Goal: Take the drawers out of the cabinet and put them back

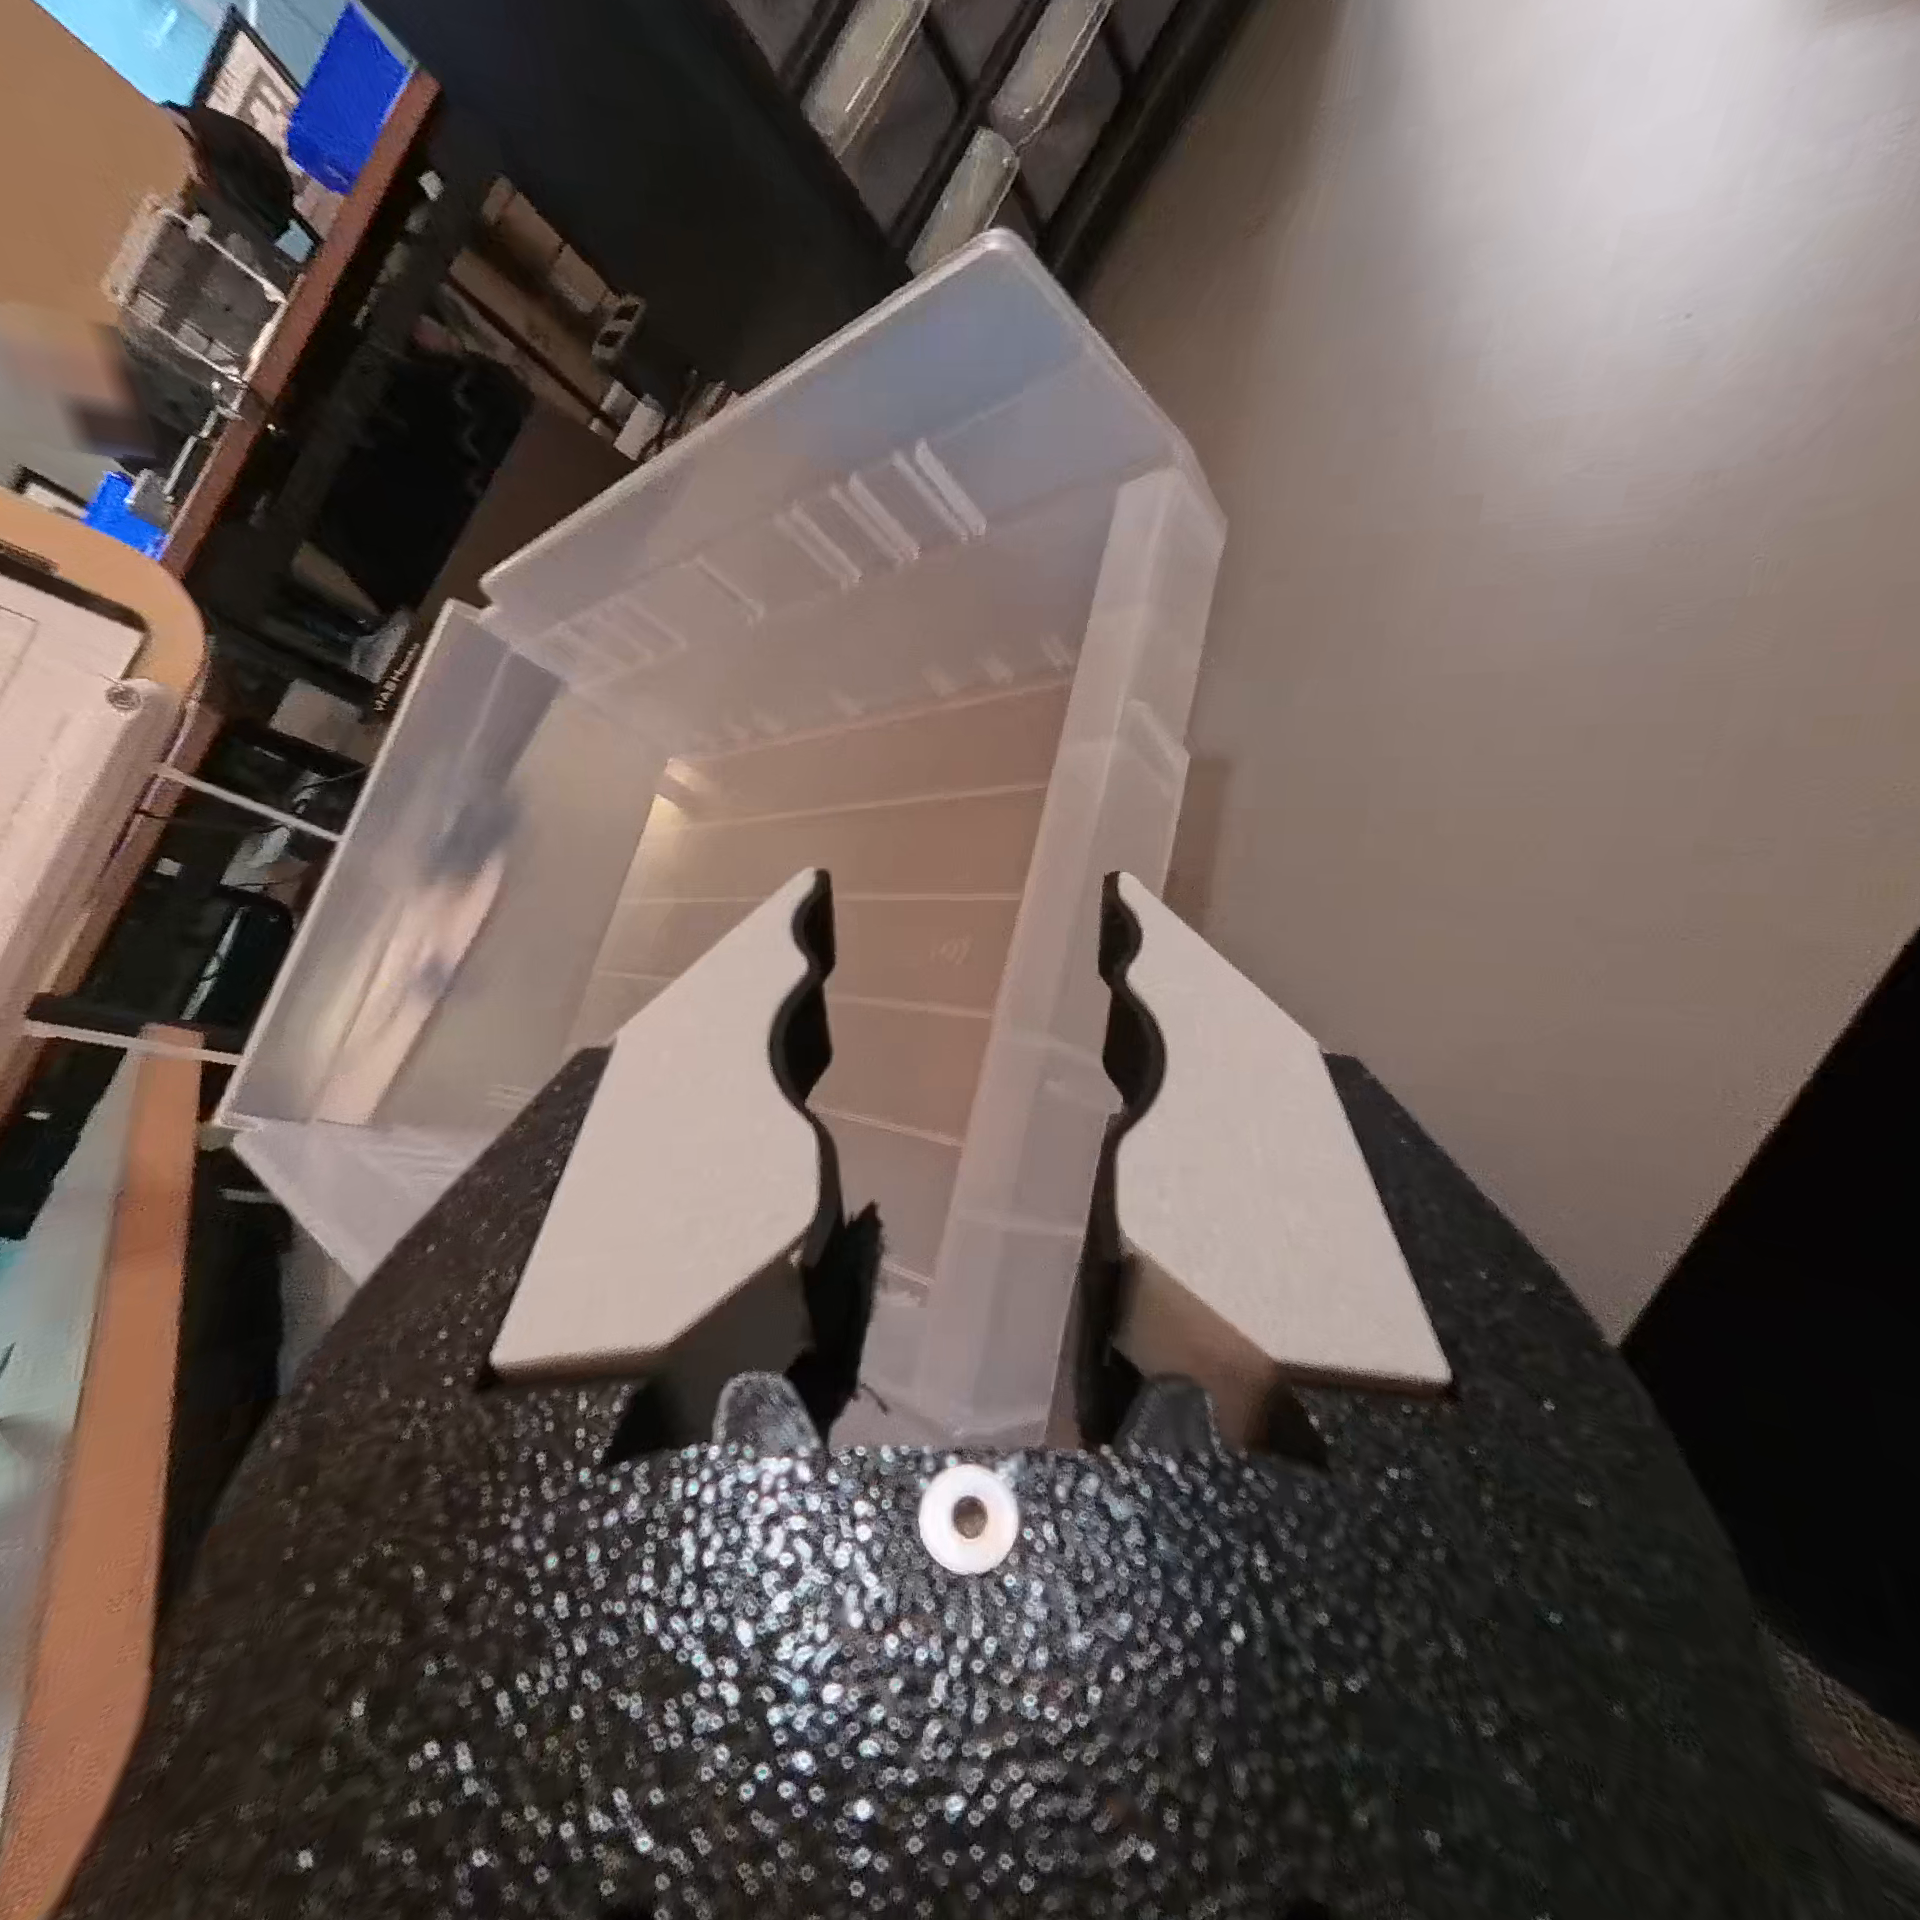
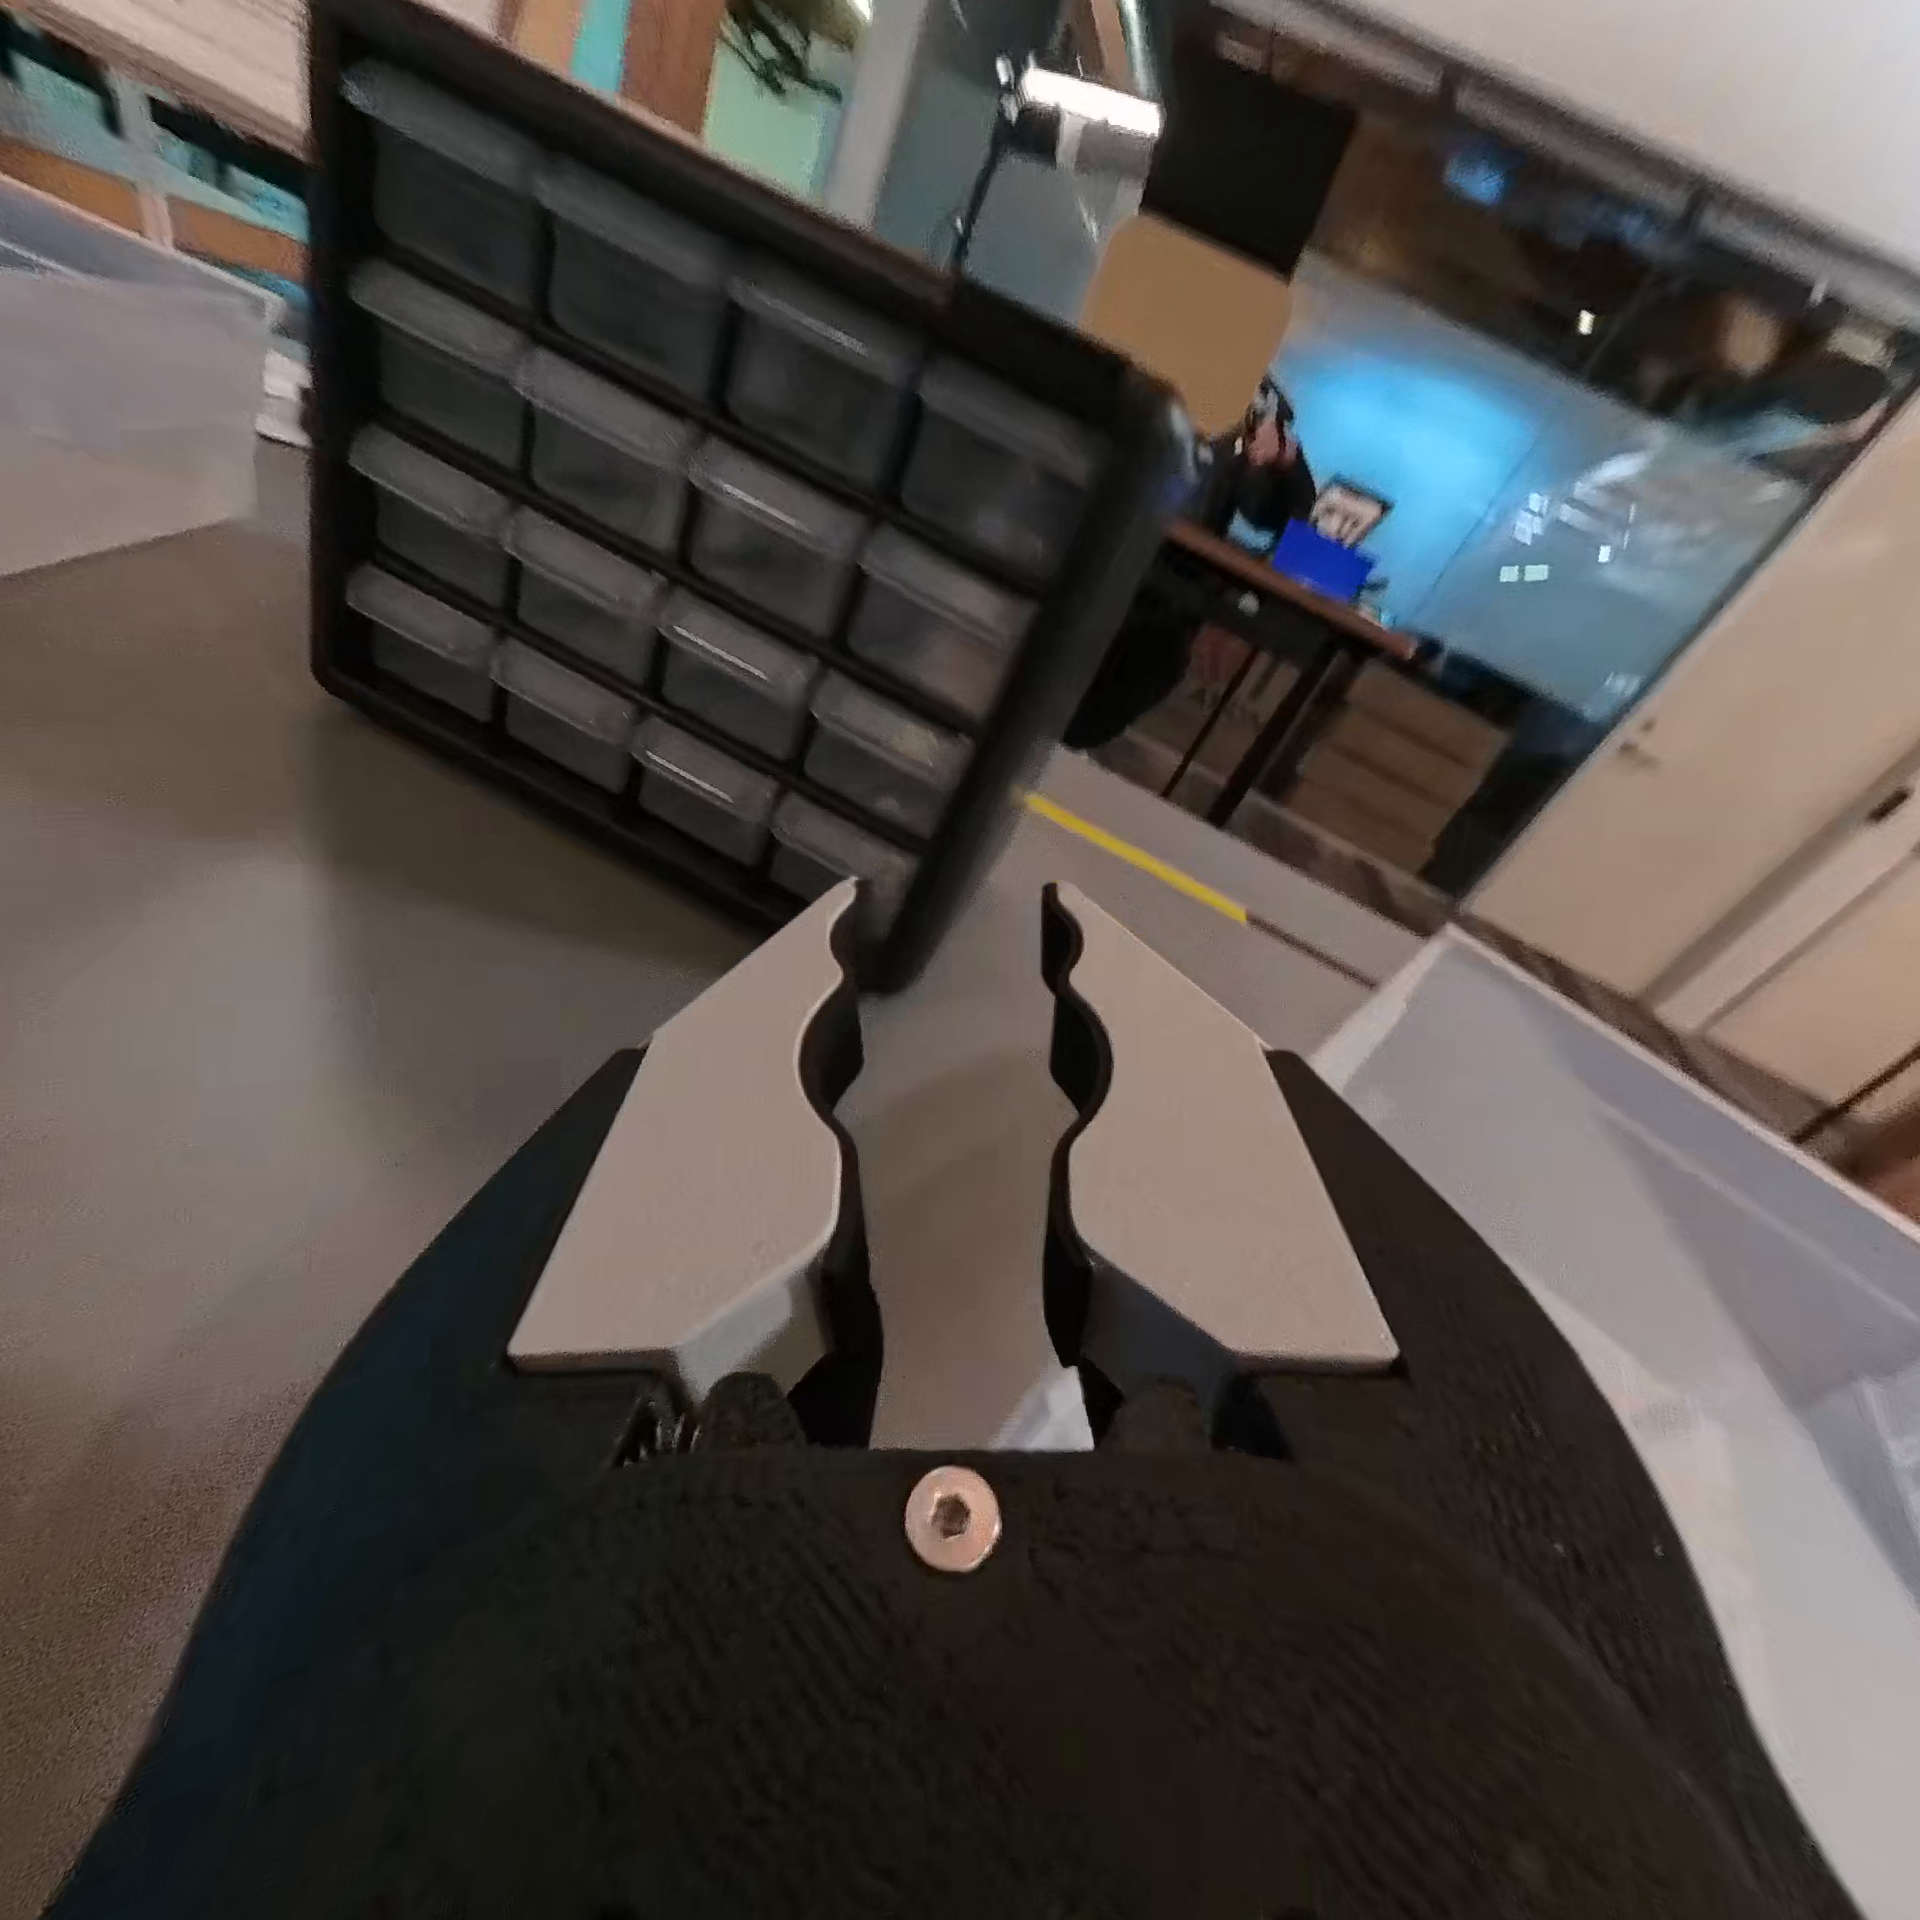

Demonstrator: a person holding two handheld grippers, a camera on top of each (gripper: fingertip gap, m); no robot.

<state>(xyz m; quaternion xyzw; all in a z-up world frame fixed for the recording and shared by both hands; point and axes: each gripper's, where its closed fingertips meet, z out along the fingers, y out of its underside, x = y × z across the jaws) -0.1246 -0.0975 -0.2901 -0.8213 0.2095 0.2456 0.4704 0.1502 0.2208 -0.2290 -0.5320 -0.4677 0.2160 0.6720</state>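
A black cabinet with several rows of small clear drawers stands on the grey table. All the drawers I can see sit in their slots. My right gripper is open and empty, low over the table, its tips just short of the cabinet's lower right corner. My left gripper is open and straddles the side wall of a large translucent plastic bin. The wall lies against the right finger, with a gap to the left finger. A corner of the cabinet shows beyond the bin.
A translucent bin stands left of the cabinet, and another is at the right by the table edge. Behind are a wooden table with a blue box, a person, shelves and a floor with a yellow line.
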